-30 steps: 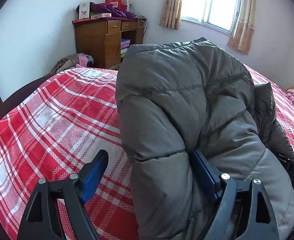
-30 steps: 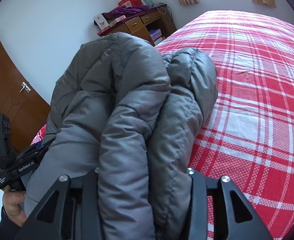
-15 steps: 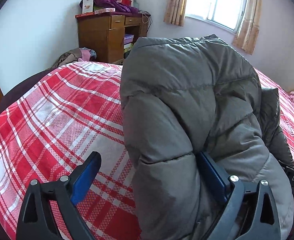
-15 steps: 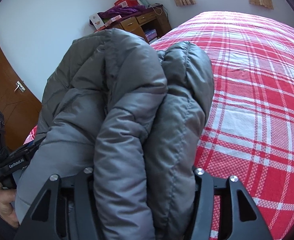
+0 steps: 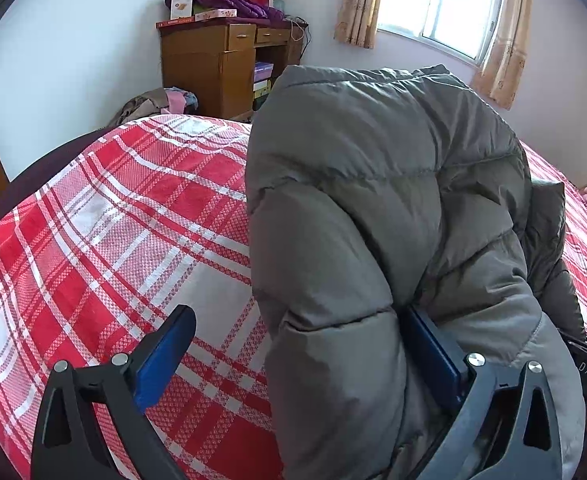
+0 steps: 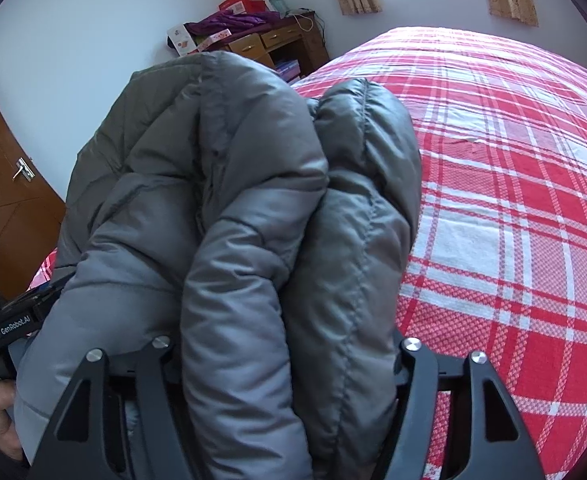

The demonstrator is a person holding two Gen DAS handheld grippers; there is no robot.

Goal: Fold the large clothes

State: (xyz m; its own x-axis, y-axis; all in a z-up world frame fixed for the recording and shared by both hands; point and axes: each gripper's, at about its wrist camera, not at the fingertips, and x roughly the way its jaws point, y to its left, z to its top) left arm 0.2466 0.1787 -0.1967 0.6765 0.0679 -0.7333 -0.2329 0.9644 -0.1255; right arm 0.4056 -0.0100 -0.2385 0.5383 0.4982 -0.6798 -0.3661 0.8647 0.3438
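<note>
**Grey puffer jacket bundled on the plaid bed, both jaws easing apart**

From your left wrist, the grey puffer jacket (image 5: 381, 240) is heaped on the red-and-white plaid bedspread (image 5: 105, 240). Your left gripper (image 5: 305, 344) has just been opening and stands wide: its left blue pad (image 5: 165, 356) hangs clear over the bedspread, while the right pad sits tucked against a fold of the jacket. Beyond the jacket you see a wooden desk (image 5: 217, 64) piled with boxes and purple cloth against a pale wall, and a curtained window (image 5: 441, 4) to the right of the desk.

From your right wrist, the jacket (image 6: 233, 220) fills the space between the jaws of your right gripper (image 6: 285, 356), which have just been opening; whether the pads still press it you cannot tell. The bedspread (image 6: 513, 200) stretches right of the jacket. A brown door (image 6: 5, 200) stands left of it.
</note>
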